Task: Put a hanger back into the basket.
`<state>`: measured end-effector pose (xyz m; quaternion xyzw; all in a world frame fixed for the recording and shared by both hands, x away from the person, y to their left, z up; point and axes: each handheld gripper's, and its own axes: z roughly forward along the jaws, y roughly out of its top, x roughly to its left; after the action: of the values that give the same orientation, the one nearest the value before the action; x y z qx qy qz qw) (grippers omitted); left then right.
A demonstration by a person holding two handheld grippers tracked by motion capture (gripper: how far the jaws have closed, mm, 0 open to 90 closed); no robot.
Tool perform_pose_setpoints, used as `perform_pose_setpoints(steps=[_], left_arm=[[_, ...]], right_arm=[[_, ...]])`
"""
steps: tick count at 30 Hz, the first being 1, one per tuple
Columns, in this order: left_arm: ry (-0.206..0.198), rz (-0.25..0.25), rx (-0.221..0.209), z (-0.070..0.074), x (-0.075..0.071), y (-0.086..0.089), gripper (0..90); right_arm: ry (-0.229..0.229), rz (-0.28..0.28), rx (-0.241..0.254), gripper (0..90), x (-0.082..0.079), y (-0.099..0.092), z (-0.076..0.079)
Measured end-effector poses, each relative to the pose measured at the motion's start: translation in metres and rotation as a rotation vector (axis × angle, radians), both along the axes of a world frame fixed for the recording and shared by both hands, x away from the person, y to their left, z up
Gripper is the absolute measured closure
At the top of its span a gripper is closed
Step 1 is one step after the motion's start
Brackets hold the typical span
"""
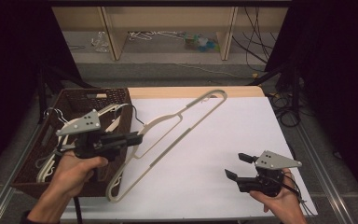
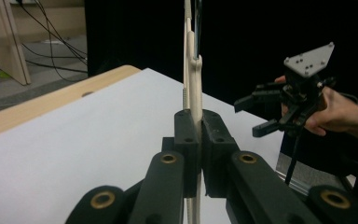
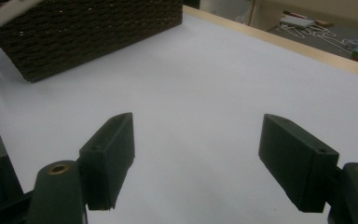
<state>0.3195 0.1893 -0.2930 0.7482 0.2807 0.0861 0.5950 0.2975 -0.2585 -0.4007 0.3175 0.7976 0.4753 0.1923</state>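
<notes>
Open white worktop (image 1: 223,140) between hanger (image 1: 177,128) and right tongs (image 1: 237,166); passage blocked leftward by wicker basket (image 1: 81,100) at the worktop's left edge.

A white-topped table in a dim, black-curtained room.
Black curtains (image 1: 9,42) hung at both sides, and a pale wooden shelf frame (image 1: 116,32) stood beyond the table (image 1: 242,121) on grey floor (image 1: 168,70). Cables (image 1: 254,42) trailed down at the right, and small clutter (image 1: 200,43) lay under the shelf.
</notes>
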Motion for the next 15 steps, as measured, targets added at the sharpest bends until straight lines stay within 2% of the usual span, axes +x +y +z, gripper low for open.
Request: perform_pose_setpoints(steps=[4, 8, 10, 15], left_arm=[[-0.048, 0.028, 0.029, 0.022, -0.002, 0.015, 85.9], [-0.043, 0.061, 0.035, 0.034, 0.001, 0.032, 85.9], [-0.037, 0.085, 0.037, 0.037, 0.004, 0.042, 86.0], [-0.034, 0.164, 0.038, 0.042, 0.015, 0.07, 86.0]], right_arm=[[0.001, 0.01, 0.004, 27.8, -0.001, -0.001, -0.001], [0.015, 0.001, -0.004, 27.8, -0.003, -0.003, -0.002], [0.005, 0.004, 0.005, 27.8, -0.003, -0.003, -0.004], [0.016, 0.007, 0.002, 27.8, -0.005, -0.003, -0.005]])
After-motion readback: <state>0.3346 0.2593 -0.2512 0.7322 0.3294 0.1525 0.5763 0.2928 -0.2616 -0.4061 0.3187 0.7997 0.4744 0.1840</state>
